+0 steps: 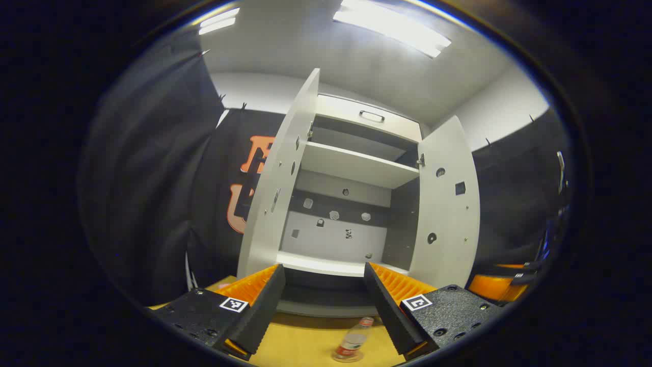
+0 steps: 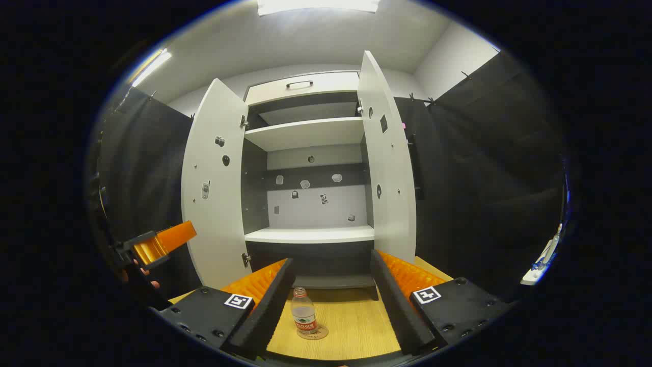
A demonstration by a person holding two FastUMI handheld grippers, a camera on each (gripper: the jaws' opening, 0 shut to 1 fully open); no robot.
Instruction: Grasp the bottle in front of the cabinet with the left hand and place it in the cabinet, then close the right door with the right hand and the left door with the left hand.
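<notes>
A small clear bottle [image 1: 351, 344] with a red label stands upright on a round coaster on the wooden table, in front of the white cabinet [image 1: 356, 165]. My left gripper [image 1: 323, 270] is open, above and short of the bottle, with nothing between its fingers. In the right gripper view the bottle [image 2: 304, 316] stands low between the fingers of my open right gripper [image 2: 332, 260], untouched. Both cabinet doors stand wide open: the left door [image 2: 214, 188] and the right door [image 2: 389, 168]. The lower shelf [image 2: 310, 234] is bare.
The cabinet has an upper shelf [image 1: 356, 168] and a drawer with a handle [image 1: 372, 116] on top. Black cloth walls close in both sides. The left gripper [image 2: 163, 242], held by a hand, shows at the left of the right gripper view. The wooden table [image 2: 351, 326] extends in front of the cabinet.
</notes>
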